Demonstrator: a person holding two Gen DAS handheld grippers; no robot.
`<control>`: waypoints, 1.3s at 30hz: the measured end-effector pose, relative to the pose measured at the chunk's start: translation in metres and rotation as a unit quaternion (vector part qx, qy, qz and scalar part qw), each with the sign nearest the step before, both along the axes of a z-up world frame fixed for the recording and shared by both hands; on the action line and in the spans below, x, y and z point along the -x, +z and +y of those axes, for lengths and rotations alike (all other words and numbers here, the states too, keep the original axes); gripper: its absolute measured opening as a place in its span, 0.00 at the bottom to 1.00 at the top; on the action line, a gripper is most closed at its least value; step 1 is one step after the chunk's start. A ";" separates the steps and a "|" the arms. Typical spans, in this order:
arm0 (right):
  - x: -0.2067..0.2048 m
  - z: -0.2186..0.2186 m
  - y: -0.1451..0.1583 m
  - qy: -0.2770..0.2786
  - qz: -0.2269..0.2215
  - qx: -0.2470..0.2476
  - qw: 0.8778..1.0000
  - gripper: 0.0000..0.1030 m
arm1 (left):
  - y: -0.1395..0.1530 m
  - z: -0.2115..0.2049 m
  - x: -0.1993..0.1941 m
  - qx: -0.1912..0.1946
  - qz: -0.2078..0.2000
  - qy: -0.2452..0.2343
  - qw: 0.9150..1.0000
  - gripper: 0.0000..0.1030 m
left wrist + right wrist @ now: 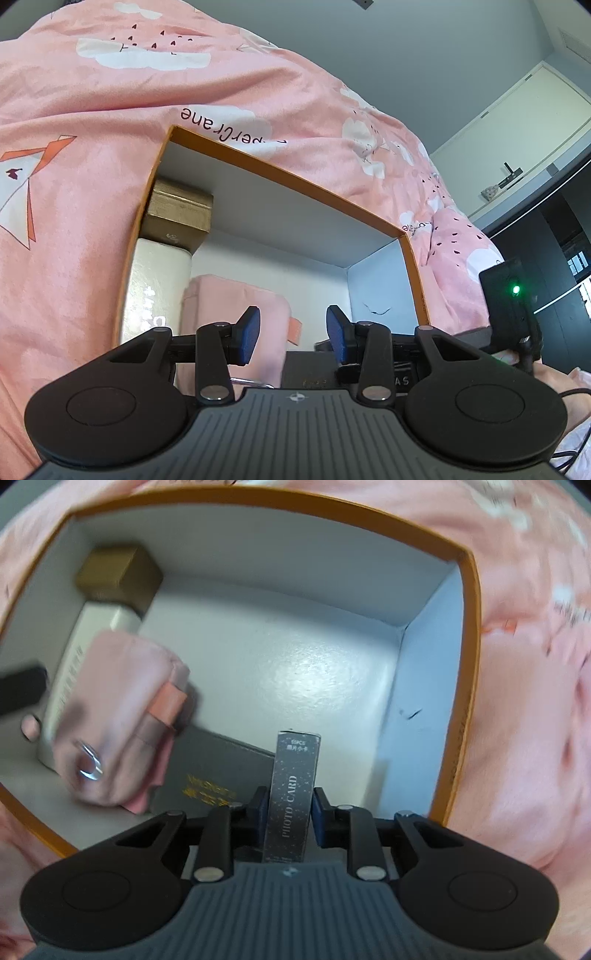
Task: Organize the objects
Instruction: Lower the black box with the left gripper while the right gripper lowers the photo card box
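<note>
Orange-edged and white inside, the storage box [458, 686] lies open on a pink quilt [92, 110], and both grippers point into it. The right gripper [290, 805] has its jaws pinching a slim dark photo card box [293, 790] by its two broad faces, the long axis running straight ahead of the jaws, out over the box floor. Just left of those jaws lies a flat grey box with gold lettering [214, 771]; farther left a pink pouch [114, 716] with a metal ring overlaps it, and beyond that a cream carton [99, 627] and a gold box [118, 572] line the left wall. The open room is ahead and to the right of the held box: bare white floor up to the right wall, whose rim stands close beside the right finger. My guess is the card box goes down there, alongside the grey box.

The left gripper [291, 336] hovers at the near edge with its jaws spread and nothing between them; the pouch sits just ahead-left of them, so the right hand is the one placed to act.
</note>
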State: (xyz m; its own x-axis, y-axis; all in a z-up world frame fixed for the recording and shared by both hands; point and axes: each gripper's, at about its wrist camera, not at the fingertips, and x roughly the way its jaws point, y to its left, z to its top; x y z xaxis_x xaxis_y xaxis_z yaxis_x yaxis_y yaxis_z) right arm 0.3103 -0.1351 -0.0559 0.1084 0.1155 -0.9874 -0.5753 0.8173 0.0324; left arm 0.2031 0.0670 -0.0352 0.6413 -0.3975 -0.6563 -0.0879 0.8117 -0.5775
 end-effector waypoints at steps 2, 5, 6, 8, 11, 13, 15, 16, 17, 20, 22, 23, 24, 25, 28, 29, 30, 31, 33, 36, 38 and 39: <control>-0.002 -0.004 0.001 -0.021 0.017 -0.021 0.999 0.25 | -0.001 -0.001 -0.001 0.000 0.001 -0.002 1.000 0.43; -0.002 -0.006 0.002 -0.020 0.016 -0.022 0.999 0.25 | -0.002 -0.003 -0.001 -0.001 0.004 -0.006 1.000 0.43; -0.002 -0.008 0.002 -0.021 0.018 -0.022 0.999 0.25 | -0.003 -0.004 -0.001 -0.001 0.004 -0.008 1.000 0.43; -0.003 -0.009 0.003 -0.022 0.018 -0.017 0.999 0.26 | -0.003 -0.006 -0.001 -0.002 0.005 -0.011 1.000 0.43; 0.000 -0.004 0.006 0.001 0.003 0.001 1.000 0.27 | -0.003 -0.006 -0.001 -0.002 0.003 -0.013 1.000 0.43; 0.004 -0.002 0.011 0.022 -0.021 0.015 0.999 0.31 | -0.003 -0.006 -0.001 -0.002 0.004 -0.013 1.000 0.43; 0.006 -0.003 0.016 0.039 -0.044 0.026 0.998 0.31 | -0.004 -0.006 -0.001 -0.002 0.005 -0.013 1.000 0.43; 0.007 -0.002 0.019 0.048 -0.054 0.030 0.997 0.31 | -0.004 -0.006 -0.001 -0.001 0.005 -0.013 1.000 0.43; 0.008 0.000 0.019 0.058 -0.062 0.034 0.996 0.31 | -0.004 -0.006 -0.001 -0.001 0.004 -0.014 1.000 0.43; 0.011 0.001 0.019 0.079 -0.073 0.051 0.993 0.21 | -0.004 -0.007 0.000 -0.002 0.004 -0.017 1.000 0.43; 0.012 0.002 0.015 0.092 -0.086 0.073 0.989 0.14 | -0.003 -0.008 0.000 -0.003 0.003 -0.018 1.000 0.43; 0.012 0.002 0.013 0.097 -0.091 0.082 0.988 0.13 | -0.003 -0.008 0.000 -0.003 0.003 -0.018 1.000 0.43; 0.011 0.004 0.011 0.097 -0.092 0.087 0.987 0.13 | -0.003 -0.008 0.000 -0.003 0.003 -0.018 1.000 0.43; 0.009 0.002 0.010 0.095 -0.088 0.087 0.988 0.12 | -0.003 -0.008 0.001 -0.003 0.003 -0.018 1.000 0.43; 0.005 -0.003 0.012 0.092 -0.082 0.080 0.989 0.10 | -0.003 -0.009 0.001 -0.004 0.004 -0.020 1.000 0.43; 0.004 -0.001 0.011 0.094 -0.083 0.080 0.989 0.09 | -0.003 -0.010 0.001 -0.005 0.005 -0.021 1.000 0.43; 0.003 -0.002 0.011 0.098 -0.084 0.081 0.988 0.09 | -0.003 -0.011 0.001 -0.005 0.005 -0.023 1.000 0.43; 0.005 -0.003 0.012 0.103 -0.082 0.084 0.988 0.09 | -0.003 -0.011 0.001 -0.005 0.005 -0.024 1.000 0.43; 0.005 -0.002 0.011 0.116 -0.078 0.088 0.986 0.09 | -0.003 -0.012 0.001 -0.007 0.006 -0.026 1.000 0.43; 0.009 0.008 0.003 0.145 -0.084 0.103 0.980 0.09 | -0.003 -0.014 0.002 -0.008 0.008 -0.028 1.000 0.43; 0.014 0.012 0.003 0.170 -0.095 0.102 0.976 0.09 | -0.004 -0.016 0.002 -0.009 0.008 -0.030 0.999 0.43; 0.014 0.015 0.000 0.178 -0.099 0.106 0.973 0.09 | -0.004 -0.017 0.003 -0.010 0.009 -0.030 0.999 0.43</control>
State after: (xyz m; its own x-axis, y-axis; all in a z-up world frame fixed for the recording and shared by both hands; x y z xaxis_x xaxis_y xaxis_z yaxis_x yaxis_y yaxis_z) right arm 0.2959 -0.1201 -0.0556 0.2902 -0.0234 -0.9567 -0.8012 0.5408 -0.2562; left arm 0.2005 0.0496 -0.0389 0.6049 -0.4226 -0.6749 -0.0478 0.8268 -0.5605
